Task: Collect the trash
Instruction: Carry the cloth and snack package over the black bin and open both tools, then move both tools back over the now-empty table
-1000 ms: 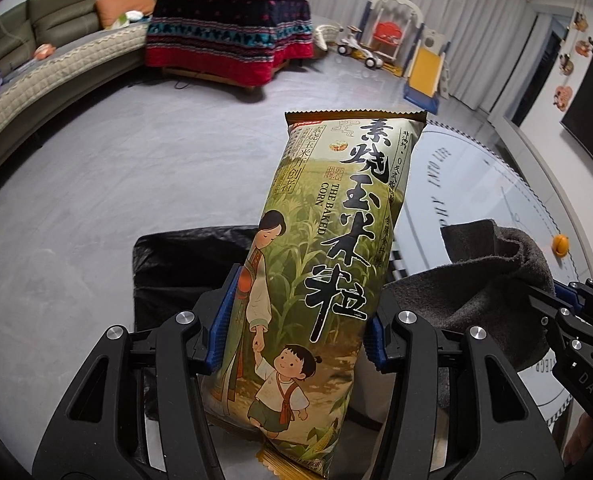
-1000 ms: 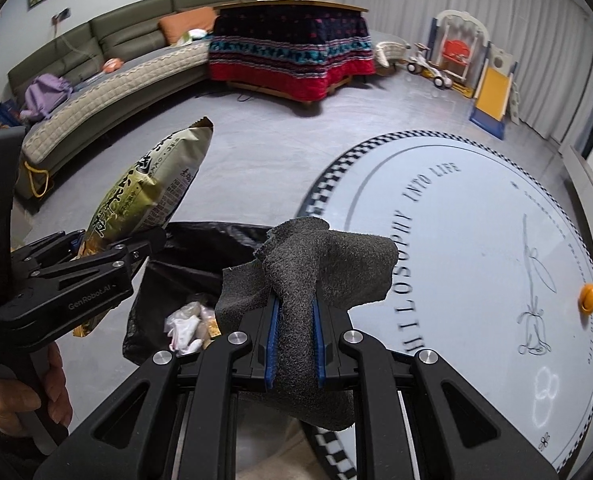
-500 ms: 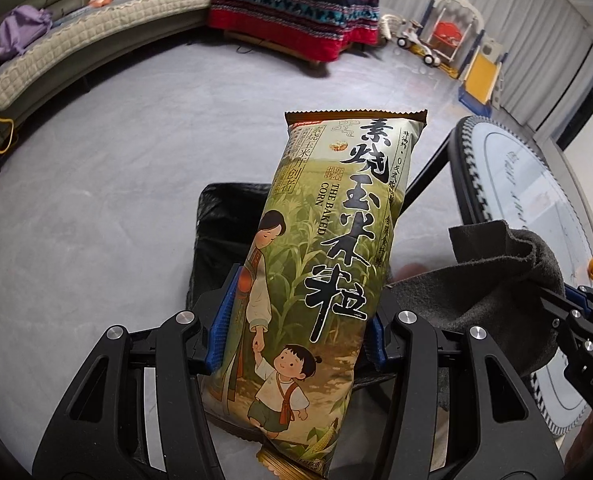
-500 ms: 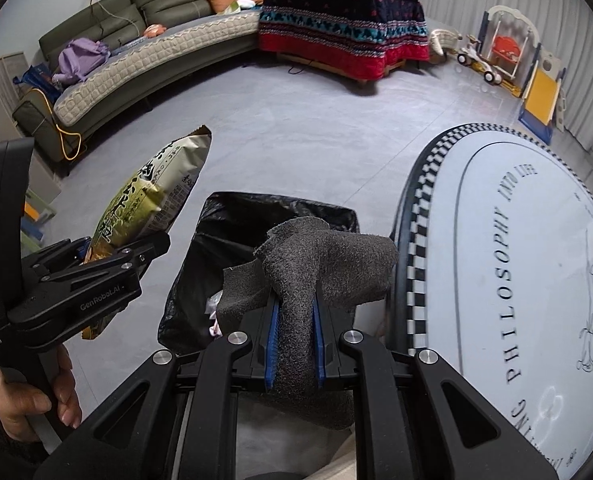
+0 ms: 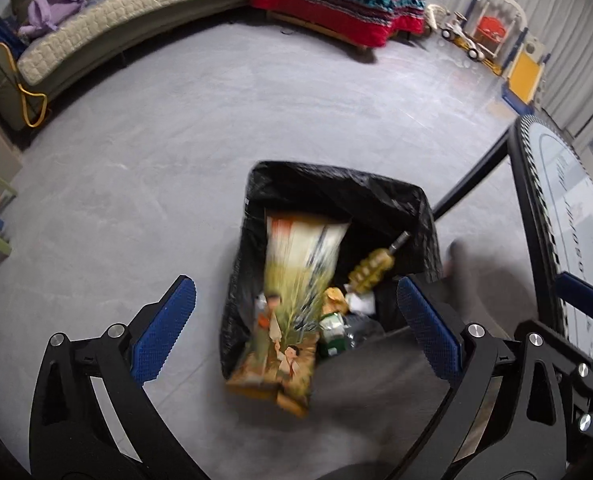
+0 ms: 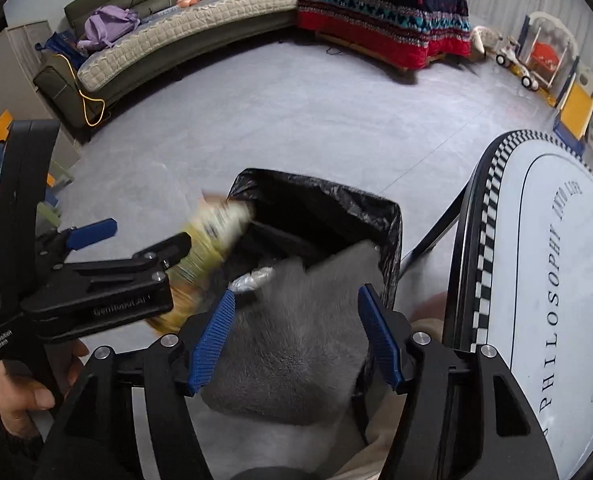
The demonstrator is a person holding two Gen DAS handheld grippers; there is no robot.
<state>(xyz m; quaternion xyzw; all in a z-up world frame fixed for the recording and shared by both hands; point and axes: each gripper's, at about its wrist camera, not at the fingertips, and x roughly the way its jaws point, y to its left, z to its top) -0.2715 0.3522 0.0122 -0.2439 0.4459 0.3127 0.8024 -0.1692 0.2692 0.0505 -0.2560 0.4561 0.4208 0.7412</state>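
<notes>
Currently both claws stand wide, holding nothing: left gripper (image 5: 292, 320), right gripper (image 6: 296, 336). Snack bag (image 5: 292, 300) and grey cloth (image 6: 296, 340) blur mid-frame over the black-lined bin (image 5: 376, 192). Risk: the bag may catch the near rim and spill out.

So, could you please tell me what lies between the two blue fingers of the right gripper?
In the right wrist view, a blurred grey cloth lies between the fingers of the open right gripper, over the black bin bag.

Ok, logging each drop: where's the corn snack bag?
Left wrist view: the corn snack bag is blurred between the open left gripper fingers, over the black-lined trash bin.
</notes>
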